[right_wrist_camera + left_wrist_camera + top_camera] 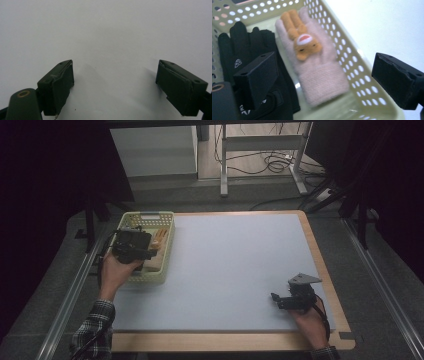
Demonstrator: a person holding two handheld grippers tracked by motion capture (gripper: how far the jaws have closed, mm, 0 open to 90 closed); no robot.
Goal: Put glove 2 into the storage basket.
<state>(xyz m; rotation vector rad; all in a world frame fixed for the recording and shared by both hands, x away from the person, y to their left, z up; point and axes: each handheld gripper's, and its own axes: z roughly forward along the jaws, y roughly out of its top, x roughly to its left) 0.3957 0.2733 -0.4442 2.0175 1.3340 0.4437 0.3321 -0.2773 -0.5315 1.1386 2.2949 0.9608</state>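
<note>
- The jaws of the left gripper (324, 82) stand wide apart with nothing pressed between them, hanging over the basket (352, 62); the jaws of the right gripper (120, 87) are likewise spread and empty above the bare table (105, 30)
- Inside the basket lies a pink glove (317, 67), palm side down, with an orange animal figure (302, 43) sewn on its back; its cuff points toward the near end of the basket and its fingers toward the far end
- Just beside the pink glove, on the basket's other long side, lies a black glove (247, 47), partly under the left gripper's near jaw
- Judged from this, both gloves are already in the basket and the left gripper has let go, so the putting-away looks done or nearly so; the table outside the basket carries nothing more to gather
- In the high view the left gripper (131, 246) sits over the basket (167, 245) at the table's far left, while the right gripper (295, 297) rests well away from the basket, near the right front edge
- Hard to make out: the lower part of the black glove is covered by the jaw and camera body, the near corner of the basket is cut off, and whether more gloves lie beneath these two cannot be told
- The high view is dim, so the basket's contents there read as little more than dark and orange patches
</note>
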